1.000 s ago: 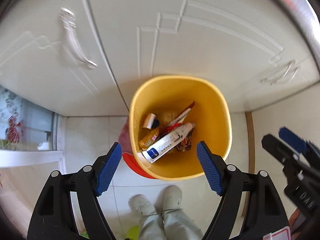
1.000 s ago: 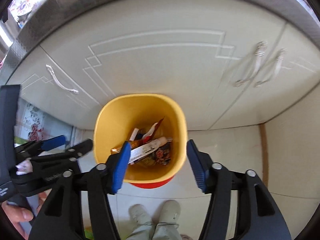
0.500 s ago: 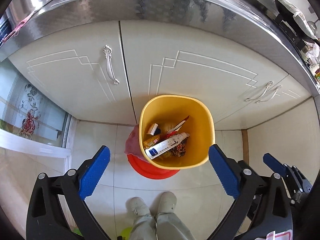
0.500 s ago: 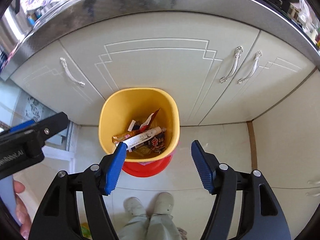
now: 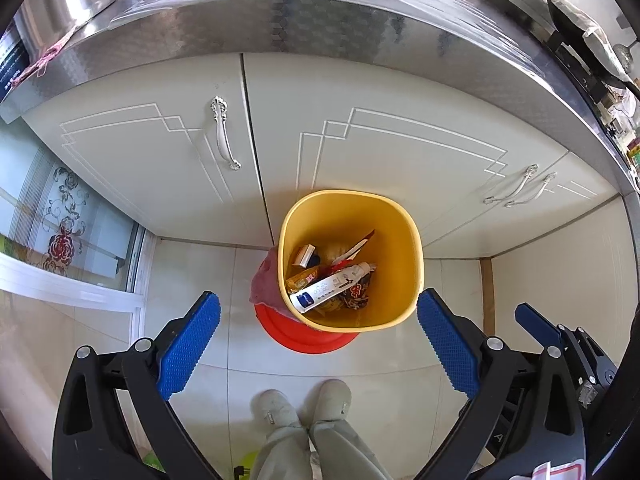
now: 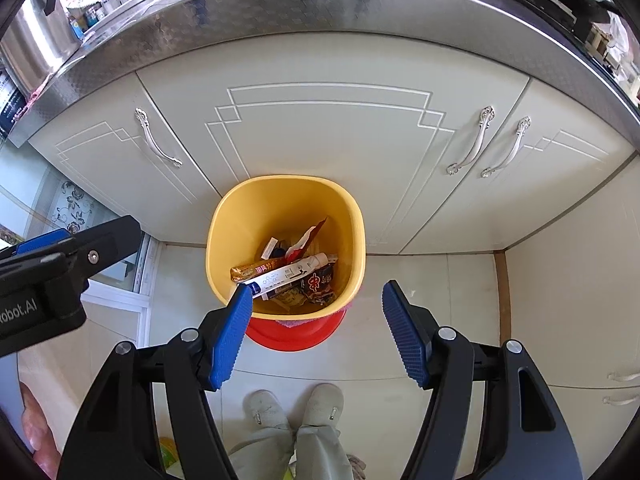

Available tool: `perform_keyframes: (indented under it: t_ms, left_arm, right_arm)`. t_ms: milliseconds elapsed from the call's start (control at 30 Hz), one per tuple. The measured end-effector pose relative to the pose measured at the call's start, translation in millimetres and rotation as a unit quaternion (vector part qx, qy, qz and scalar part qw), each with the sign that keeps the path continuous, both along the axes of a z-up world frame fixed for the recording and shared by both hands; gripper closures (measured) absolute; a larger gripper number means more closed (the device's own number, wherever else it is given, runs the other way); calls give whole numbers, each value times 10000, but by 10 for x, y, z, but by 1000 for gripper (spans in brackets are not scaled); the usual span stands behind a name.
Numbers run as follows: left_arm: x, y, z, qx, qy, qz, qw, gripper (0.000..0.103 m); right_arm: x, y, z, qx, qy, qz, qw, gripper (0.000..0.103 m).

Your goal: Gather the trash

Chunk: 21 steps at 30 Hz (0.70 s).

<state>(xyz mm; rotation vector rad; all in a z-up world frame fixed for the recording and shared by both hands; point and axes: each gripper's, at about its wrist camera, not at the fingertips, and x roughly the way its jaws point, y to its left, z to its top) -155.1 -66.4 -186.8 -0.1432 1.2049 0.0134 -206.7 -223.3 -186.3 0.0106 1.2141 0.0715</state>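
A yellow trash bin (image 5: pixel 400 236) stands on the floor against the cabinets; it also shows in the right wrist view (image 6: pixel 340 216). Inside lie a white tube with a blue cap (image 5: pixel 328 288) (image 6: pixel 288 274), snack wrappers (image 6: pixel 320 284) and a small box (image 5: pixel 305 255). My left gripper (image 5: pixel 318 340) is open and empty, high above the bin's near side. My right gripper (image 6: pixel 316 328) is open and empty, also above the bin. Each gripper shows at the edge of the other's view.
A red lid or base (image 5: pixel 308 334) and a pink bag (image 5: pixel 264 280) sit under the bin. White cabinet doors with silver handles (image 6: pixel 156 144) rise behind, under a steel counter (image 5: pixel 320 24). A glass door (image 5: pixel 52 232) is at the left. The person's feet (image 6: pixel 296 404) stand below.
Both grippers have risen away from the bin, which looks smaller now; the counter has come into view. The left gripper's jaws have widened. The trash in the bin has not moved.
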Motion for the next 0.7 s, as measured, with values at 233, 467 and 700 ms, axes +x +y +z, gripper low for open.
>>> perform_keyframes:
  t_ms: [233,467,700]
  left_arm:
    - [3,-65,1,125,18,-64,9999,5]
    - [15,-86,14,141,42,-77,9999,5]
    - [25,-90,26,161,34,-68,9998,5]
  right_arm:
    - [8,-13,-10,53,29,-7,10000,34]
    - [5,-22,-3,72,38,-18,10000,34]
    - [4,-26,0,72,43,-17,10000,34]
